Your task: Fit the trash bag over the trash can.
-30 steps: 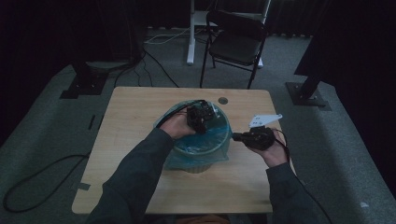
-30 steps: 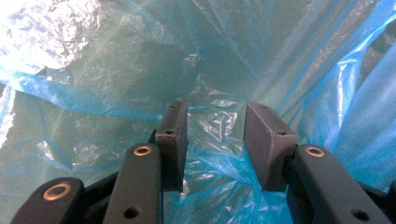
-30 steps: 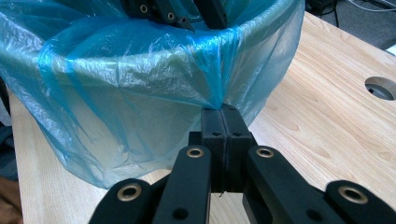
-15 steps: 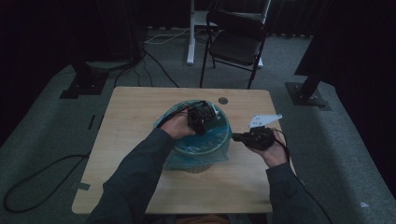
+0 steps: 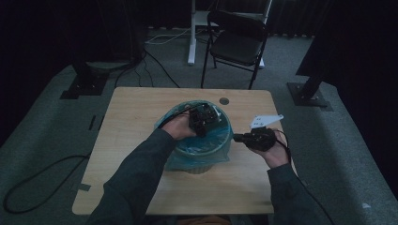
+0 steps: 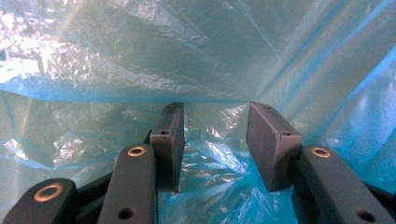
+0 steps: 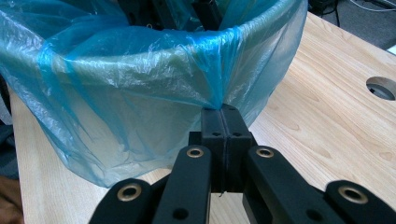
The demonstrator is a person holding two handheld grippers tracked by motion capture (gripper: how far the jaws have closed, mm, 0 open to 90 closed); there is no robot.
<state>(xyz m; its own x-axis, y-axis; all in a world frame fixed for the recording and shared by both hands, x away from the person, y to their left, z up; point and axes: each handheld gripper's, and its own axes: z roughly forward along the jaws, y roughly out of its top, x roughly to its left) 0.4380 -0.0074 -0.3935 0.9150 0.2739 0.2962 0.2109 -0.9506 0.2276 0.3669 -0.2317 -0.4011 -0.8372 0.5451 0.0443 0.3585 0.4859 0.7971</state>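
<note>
Nothing has really moved: right gripper (image 7: 223, 112) stays clamped on the blue bag (image 7: 140, 93) outside the bin (image 5: 202, 164), left gripper (image 6: 215, 140) sits half-open inside, holding nothing.

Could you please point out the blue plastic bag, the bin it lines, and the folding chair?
blue plastic bag (image 7: 140, 135): right gripper view, the film hanging outside the bin.
bin (image 5: 199, 167): high view, its lower wall under the bag.
folding chair (image 5: 237, 45): high view, its seat.

Thin crinkled glossy blue plastic liner (image 7: 140, 93) over a smooth pale bin (image 5: 199, 165), matt black plastic tongs (image 7: 223, 123) with brass-coloured rivets, pale smooth wood-grain counter (image 7: 327, 121), grey carpeted floor (image 5: 42, 136)
</note>
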